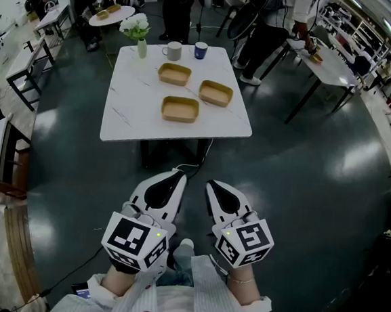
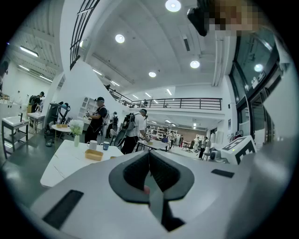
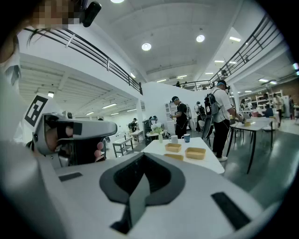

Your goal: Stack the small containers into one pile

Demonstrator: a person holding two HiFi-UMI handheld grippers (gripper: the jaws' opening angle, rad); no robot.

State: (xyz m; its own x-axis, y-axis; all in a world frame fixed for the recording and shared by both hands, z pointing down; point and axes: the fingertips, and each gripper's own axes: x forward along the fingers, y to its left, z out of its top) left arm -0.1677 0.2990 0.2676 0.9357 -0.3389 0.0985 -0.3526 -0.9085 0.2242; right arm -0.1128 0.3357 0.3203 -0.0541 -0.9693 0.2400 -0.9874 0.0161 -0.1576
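Observation:
Three shallow tan containers lie apart on the white table [image 1: 127, 115]: one at the back [image 1: 174, 74], one to the right [image 1: 215, 93] and one at the front [image 1: 180, 109]. My left gripper [image 1: 179, 176] and right gripper [image 1: 210, 186] are held side by side close to my body, over the floor and well short of the table. Both are shut, with nothing between the jaws. The right gripper view shows the same containers [image 3: 173, 147] [image 3: 195, 152] [image 3: 174, 157] far ahead. In the left gripper view only the back container [image 2: 94, 155] shows clearly.
A vase of white flowers [image 1: 136, 28], a white mug [image 1: 172, 50] and a blue mug [image 1: 201, 50] stand along the table's far edge. Dark floor lies between me and the table. People stand behind it, and other tables [image 1: 326, 65] are at the back right and left.

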